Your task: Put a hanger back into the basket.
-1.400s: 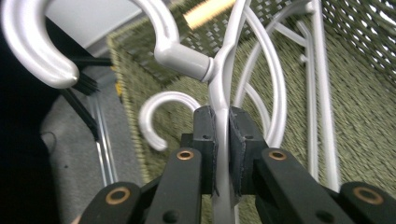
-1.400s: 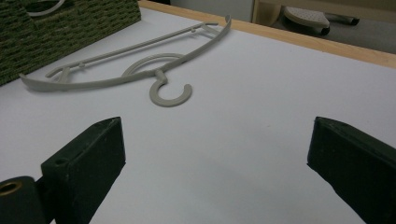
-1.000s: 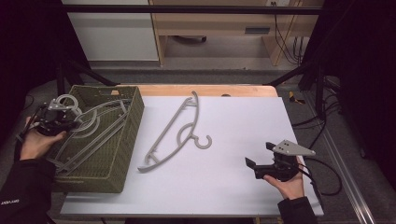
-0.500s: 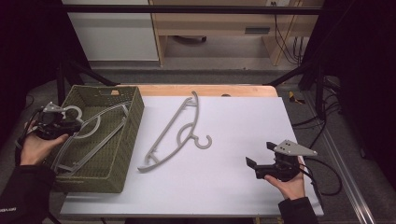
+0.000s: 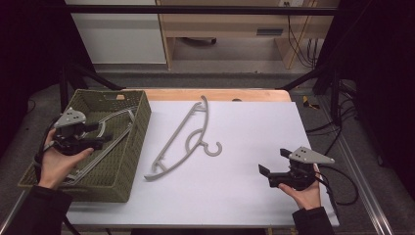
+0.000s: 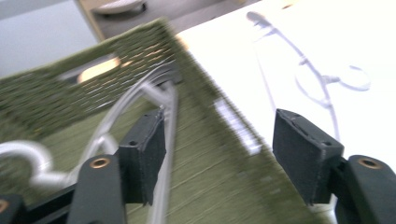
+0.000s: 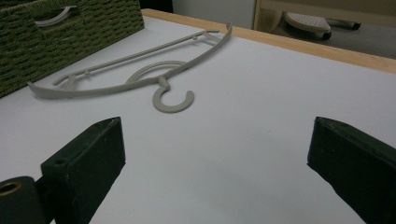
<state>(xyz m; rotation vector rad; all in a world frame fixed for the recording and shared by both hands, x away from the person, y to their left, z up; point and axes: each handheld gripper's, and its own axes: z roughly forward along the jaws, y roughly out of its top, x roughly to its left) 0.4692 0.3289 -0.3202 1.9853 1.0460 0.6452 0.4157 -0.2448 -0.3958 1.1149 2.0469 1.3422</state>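
Observation:
A grey plastic hanger (image 5: 186,139) lies flat on the white table top, hook toward the right; I also see this hanger (image 7: 140,70) ahead of my right gripper. A second grey hanger (image 5: 105,132) lies inside the green woven basket (image 5: 129,147). My left gripper (image 5: 103,133) hovers over the basket, open; its jaws have just been opening and nothing is between them. In the left gripper view the basket's hanger (image 6: 163,98) passes behind the left jaw. My right gripper (image 5: 273,161) rests open near the table's front right, pointing at the table hanger.
The basket (image 7: 60,37) takes up the table's left side, with a cut-out handle in its far wall. A wooden strip (image 5: 220,94) edges the far side of the white top. Cables trail off the right edge. A wooden cabinet stands beyond the table.
My left gripper moved right over the basket and rose, and its jaws went from shut on the hanger's hook to open. The hanger now lies loose in the basket. The right hand stayed still.

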